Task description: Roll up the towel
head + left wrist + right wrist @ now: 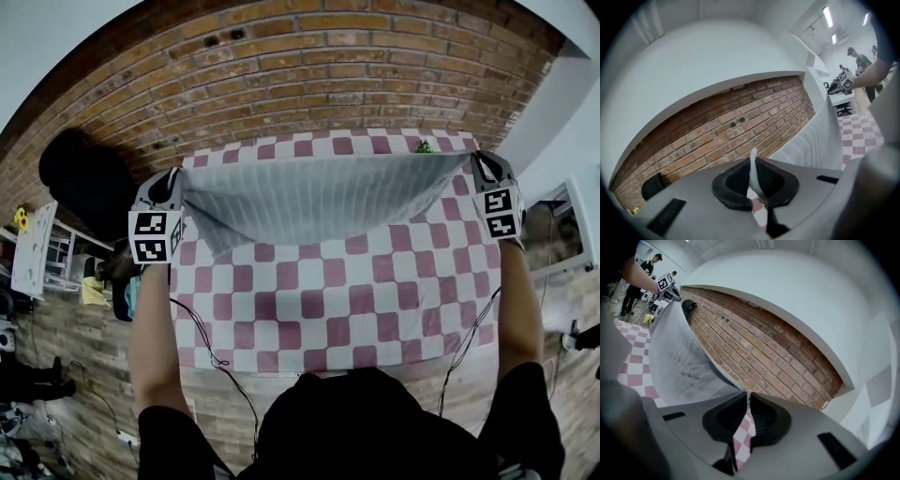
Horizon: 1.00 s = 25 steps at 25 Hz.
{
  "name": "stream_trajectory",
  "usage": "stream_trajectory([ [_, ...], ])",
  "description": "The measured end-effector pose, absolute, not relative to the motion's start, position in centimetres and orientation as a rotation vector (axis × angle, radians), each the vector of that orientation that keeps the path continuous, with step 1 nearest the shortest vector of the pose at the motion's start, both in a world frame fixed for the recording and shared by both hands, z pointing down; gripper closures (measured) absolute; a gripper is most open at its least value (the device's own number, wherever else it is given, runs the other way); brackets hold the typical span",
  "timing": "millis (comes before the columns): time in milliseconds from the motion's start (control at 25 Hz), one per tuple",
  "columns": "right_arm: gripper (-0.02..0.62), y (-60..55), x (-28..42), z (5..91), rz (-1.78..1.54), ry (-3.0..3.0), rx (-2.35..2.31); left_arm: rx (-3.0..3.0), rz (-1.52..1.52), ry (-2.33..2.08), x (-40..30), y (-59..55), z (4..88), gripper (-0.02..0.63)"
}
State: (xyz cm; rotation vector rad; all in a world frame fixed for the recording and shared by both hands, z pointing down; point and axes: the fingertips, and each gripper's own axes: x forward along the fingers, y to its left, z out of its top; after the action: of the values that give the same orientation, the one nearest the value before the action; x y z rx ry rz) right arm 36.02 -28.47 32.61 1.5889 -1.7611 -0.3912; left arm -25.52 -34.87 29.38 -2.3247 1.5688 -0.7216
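Brick wall (pixel 319 66) closes the far side of the scene, and in front of it stands a table (pixel 319 309) covered in a pink-and-white checked cloth. Above the table's far half, a grey ribbed towel (pixel 319 197) is held up off the cloth, spread wide from left to right and sagging a little in the middle. The left claw (pixel 181 194) is closed on the towel's left corner; in the left gripper view a thin white fold of fabric stands pinched between its dark pads (pixel 736 180), with the rest of the towel (pixel 820 140) stretching away to the right. The right claw (pixel 472 161) is clamped on the right corner, its jaws all but together on the cloth edge in the right gripper view. A small green thing (pixel 425 146) shows just past the towel's far right edge.
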Motion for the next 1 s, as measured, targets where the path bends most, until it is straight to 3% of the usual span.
stream_trajectory([
  [240,0.571,-25.2,36.6,29.6,-0.485,-1.738,1.626,-2.370,-0.547,1.368,-24.3,-32.5,25.9,0.594],
  [400,0.571,-19.3,35.7,33.5,-0.510,-1.703,1.453,-2.447,-0.504,1.316,-25.0,-27.2,30.1,0.594],
  [680,0.569,-11.1,33.7,47.0,-0.205,-1.868,1.242,-2.653,-0.819,1.165,-26.9,-18.1,44.2,0.592],
  [1000,0.571,-3.2,36.5,56.1,0.254,-1.737,1.420,-2.773,-1.112,0.780,-24.1,-6.8,54.6,0.591],
])
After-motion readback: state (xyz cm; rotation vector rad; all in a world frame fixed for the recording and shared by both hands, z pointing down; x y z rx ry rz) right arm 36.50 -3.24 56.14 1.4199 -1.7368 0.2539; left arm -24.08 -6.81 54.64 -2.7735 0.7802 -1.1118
